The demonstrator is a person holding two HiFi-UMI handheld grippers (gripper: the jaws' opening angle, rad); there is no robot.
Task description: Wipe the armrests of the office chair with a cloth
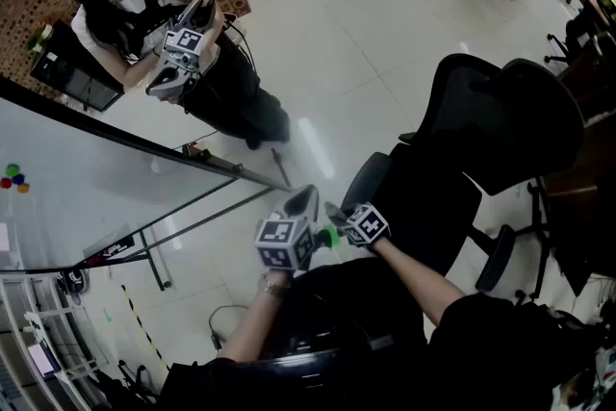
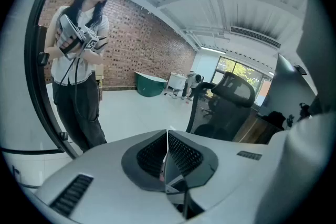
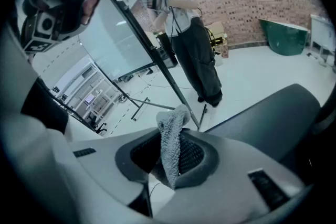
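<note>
cloth (image 3: 169, 119) sits pinched inside the right tool (image 3: 176, 139), tip protruding.

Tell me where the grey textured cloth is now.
Centre of right gripper view: grey textured cloth pinched in the right gripper, left of the black chair armrest.

Greyish nubbly cloth (image 3: 170, 118) and black mesh-backed office chair (image 1: 500, 130)

The cloth is pinched between the jaws of the right hand-held gripper (image 3: 176, 136), with a rumpled fold standing up past the tips. The chair stands upright on the glossy floor (image 1: 318, 34). Its near padded armrest (image 1: 366, 180) lies near the cloth, and the far armrest (image 1: 496, 257) lies beyond the seat.
</note>
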